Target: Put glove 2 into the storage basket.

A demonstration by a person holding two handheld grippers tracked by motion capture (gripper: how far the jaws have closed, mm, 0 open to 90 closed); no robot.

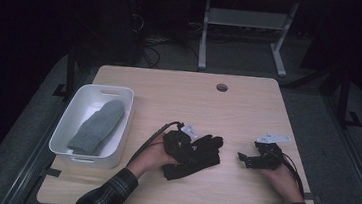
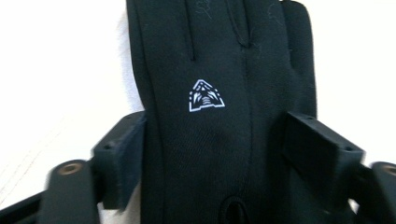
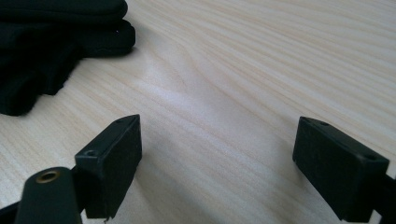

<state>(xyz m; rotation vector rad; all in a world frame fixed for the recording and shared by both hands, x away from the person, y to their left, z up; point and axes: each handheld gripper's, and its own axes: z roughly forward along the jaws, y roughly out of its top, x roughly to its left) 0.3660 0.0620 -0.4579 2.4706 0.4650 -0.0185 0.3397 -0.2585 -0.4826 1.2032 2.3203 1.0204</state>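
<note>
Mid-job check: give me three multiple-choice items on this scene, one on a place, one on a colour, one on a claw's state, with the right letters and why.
1. Where does the grey sock lie?
A. in the white bin
B. on the floor
C. on the table's right edge

2. What colour is the glove between the left claw's jaws?
A. red
B. black
C. white

3. How does the right claw stand?
A. shut on the glove
B. shut on the sock
C. open over bare table

Answers: 1 A, the high view shows it inside the bin; 2 B, the left gripper view shows black fabric with a white logo; 3 C, only wood lies between its jaws.
</note>
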